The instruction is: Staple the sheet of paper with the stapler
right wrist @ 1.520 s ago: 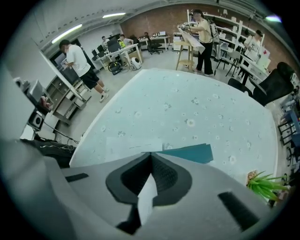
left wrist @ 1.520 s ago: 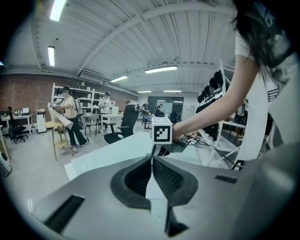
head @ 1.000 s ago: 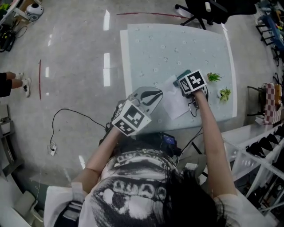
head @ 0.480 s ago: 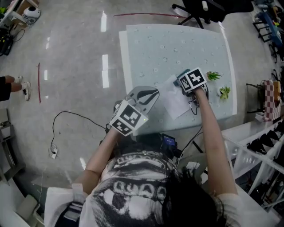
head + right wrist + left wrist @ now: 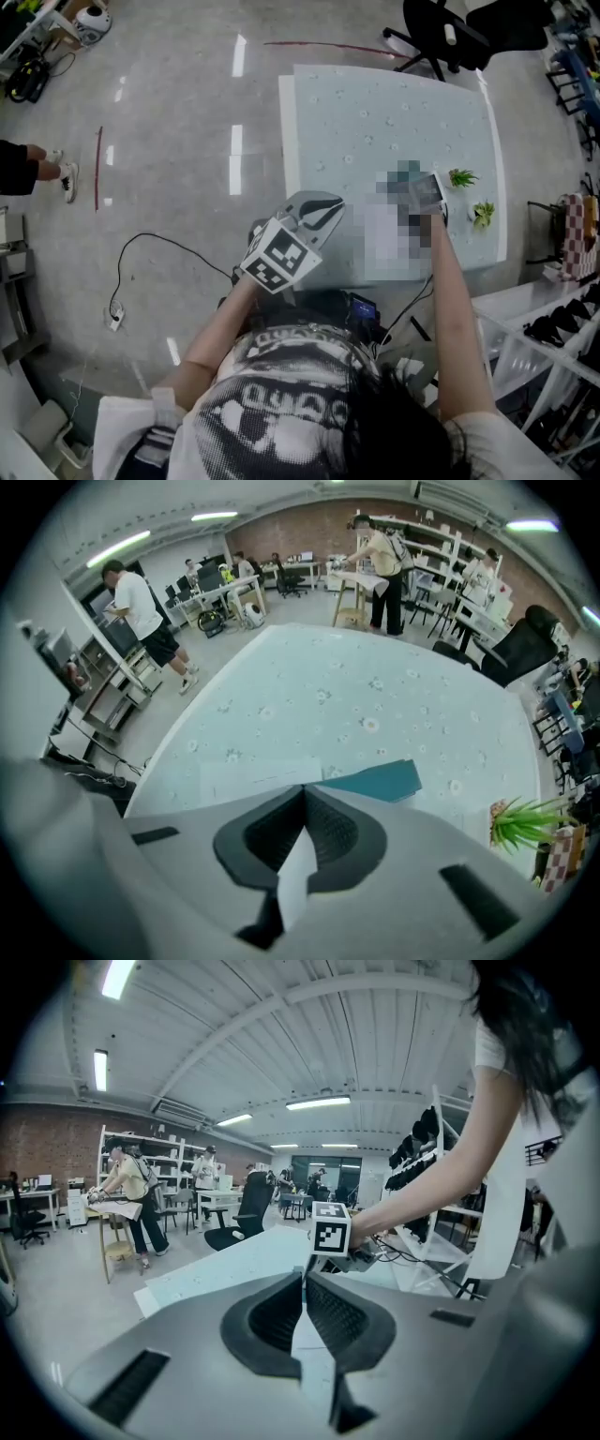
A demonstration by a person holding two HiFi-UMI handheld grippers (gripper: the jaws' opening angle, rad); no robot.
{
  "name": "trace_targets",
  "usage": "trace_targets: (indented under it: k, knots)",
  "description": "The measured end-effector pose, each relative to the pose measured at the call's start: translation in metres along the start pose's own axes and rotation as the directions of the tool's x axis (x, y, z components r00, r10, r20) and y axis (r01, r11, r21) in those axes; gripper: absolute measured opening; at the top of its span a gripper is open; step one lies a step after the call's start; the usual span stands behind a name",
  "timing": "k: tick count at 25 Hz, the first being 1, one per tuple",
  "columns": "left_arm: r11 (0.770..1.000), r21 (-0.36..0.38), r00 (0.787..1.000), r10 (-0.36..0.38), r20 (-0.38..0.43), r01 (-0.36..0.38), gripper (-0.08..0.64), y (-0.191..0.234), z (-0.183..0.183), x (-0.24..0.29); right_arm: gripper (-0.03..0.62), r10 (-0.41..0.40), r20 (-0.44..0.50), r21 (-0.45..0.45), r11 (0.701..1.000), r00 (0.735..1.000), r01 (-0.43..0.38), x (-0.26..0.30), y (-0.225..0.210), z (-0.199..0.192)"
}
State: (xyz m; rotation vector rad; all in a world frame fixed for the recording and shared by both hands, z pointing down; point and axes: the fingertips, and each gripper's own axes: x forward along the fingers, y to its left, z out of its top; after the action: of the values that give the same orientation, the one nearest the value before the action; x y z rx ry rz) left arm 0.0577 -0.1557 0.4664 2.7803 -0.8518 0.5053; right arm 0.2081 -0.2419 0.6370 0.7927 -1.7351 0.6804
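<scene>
In the right gripper view, a teal stapler (image 5: 375, 780) lies on the pale table (image 5: 356, 696), over one edge of a white sheet of paper (image 5: 253, 772). My right gripper (image 5: 303, 787) points steeply down with its tips at the stapler's near edge. Its jaws are shut with nothing between them, and I cannot tell whether they touch the stapler. A mosaic patch hides this spot in the head view. My left gripper (image 5: 321, 212) hovers at the table's near left edge, shut and empty. It faces the right gripper's marker cube (image 5: 330, 1238).
Two small green plants (image 5: 462, 176) (image 5: 484, 214) stand on the table to the right of the stapler. A black office chair (image 5: 459, 28) is behind the table. A cable (image 5: 141, 253) lies on the floor at left. Several people stand by shelves in the background.
The left gripper has drawn back slightly from the table's edge. The right gripper has stayed over the stapler. The head view has shifted, and a mosaic now covers the stapler area.
</scene>
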Motion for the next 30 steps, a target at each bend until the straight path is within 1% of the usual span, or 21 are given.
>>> trace_targets:
  k: [2,5,9,12,14,17,20,24,27,30]
  knots:
    - [1.000,0.007,1.000,-0.008,0.010,0.008,0.009,-0.003,0.004,-0.009,-0.012,-0.041,0.075,0.025,0.999,0.996,0.039,-0.010,-0.002,-0.002]
    - [0.999,0.030,1.000,-0.024,0.000,0.024,0.011,-0.004,0.002,-0.023,-0.012,-0.110,0.187,0.097,0.991,0.976,0.094,-0.021,-0.001,0.002]
    - [0.996,0.063,0.998,-0.067,-0.002,0.067,0.009,-0.010,0.000,-0.040,-0.012,-0.148,0.267,0.191,0.977,0.952,0.098,-0.031,0.018,0.000]
    - [0.990,0.091,0.994,-0.111,-0.012,0.112,0.011,-0.014,-0.004,-0.054,-0.012,-0.194,0.334,0.249,0.962,0.923,0.112,-0.044,0.041,-0.001]
    - [0.983,0.104,0.989,-0.150,-0.018,0.151,0.011,-0.018,-0.009,-0.062,-0.012,-0.221,0.379,0.303,0.947,0.899,0.105,-0.052,0.060,-0.004]
    - [0.969,0.112,0.975,-0.218,-0.039,0.221,0.009,-0.026,-0.022,-0.076,-0.012,-0.266,0.431,0.390,0.916,0.862,0.088,-0.066,0.094,-0.015]
    - [0.956,0.119,0.963,-0.261,-0.070,0.268,0.009,-0.031,-0.036,-0.084,-0.012,-0.299,0.477,0.450,0.891,0.827,0.062,-0.076,0.121,-0.021]
    - [0.945,0.123,0.952,-0.293,-0.094,0.303,0.009,-0.041,-0.047,-0.089,-0.012,-0.330,0.520,0.508,0.861,0.788,0.025,-0.087,0.151,-0.034]
    - [0.938,0.124,0.945,-0.312,-0.099,0.323,0.009,-0.051,-0.049,-0.094,-0.012,-0.354,0.541,0.546,0.838,0.763,0.002,-0.098,0.172,-0.045]
    - [0.932,0.133,0.940,-0.325,-0.103,0.337,0.011,-0.059,-0.050,-0.095,-0.012,-0.376,0.569,0.575,0.818,0.731,-0.027,-0.109,0.188,-0.053]
